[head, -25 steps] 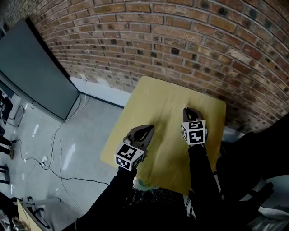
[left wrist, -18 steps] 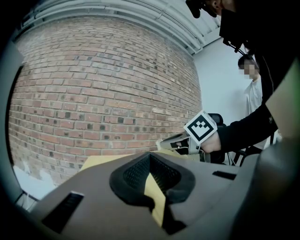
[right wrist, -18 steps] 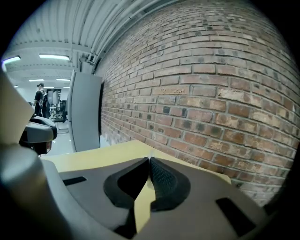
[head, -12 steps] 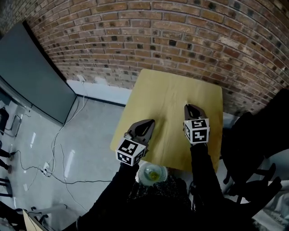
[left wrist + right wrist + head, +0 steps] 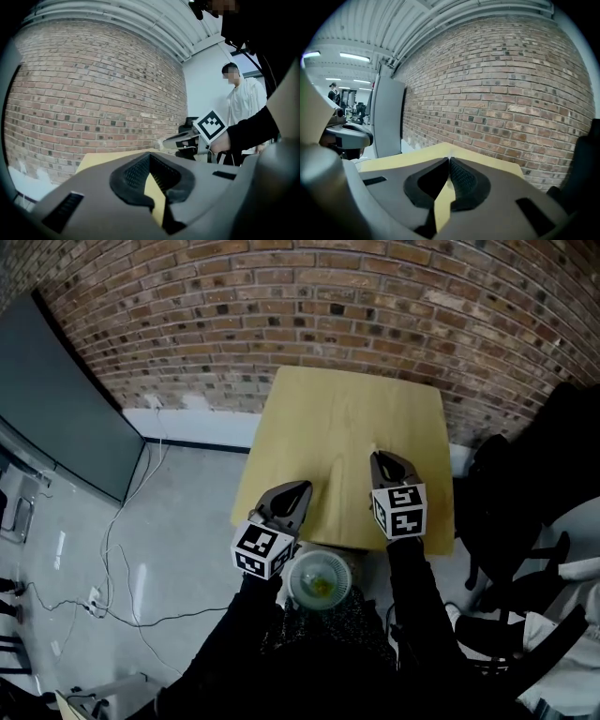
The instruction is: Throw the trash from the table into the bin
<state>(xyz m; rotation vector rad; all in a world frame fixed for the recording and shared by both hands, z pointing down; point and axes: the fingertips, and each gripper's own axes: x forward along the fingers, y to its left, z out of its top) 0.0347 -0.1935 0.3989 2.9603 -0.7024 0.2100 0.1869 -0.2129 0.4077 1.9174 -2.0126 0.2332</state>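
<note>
The yellow wooden table point(image 5: 347, 427) stands against the brick wall. Both grippers hover over its near edge, and I see nothing between either one's jaws. My left gripper point(image 5: 302, 487) is at the near left corner, its jaws meeting at the tips point(image 5: 149, 154). My right gripper point(image 5: 378, 457) is further in on the right, also shut point(image 5: 449, 159). Below the near edge, between my arms, sits a round bin point(image 5: 294, 570) with a clear liner and something yellowish inside. The right gripper point(image 5: 161, 143) also shows in the left gripper view.
A brick wall point(image 5: 375, 306) runs behind the table. A dark grey panel point(image 5: 56, 399) leans at the left, with cables point(image 5: 112, 549) on the floor. Black chairs point(image 5: 525, 521) crowd the right side. A person in white point(image 5: 243, 103) stands beyond the right gripper.
Both grippers have drawn back toward the table's near edge, still shut. The bin has come into full view between my arms.
</note>
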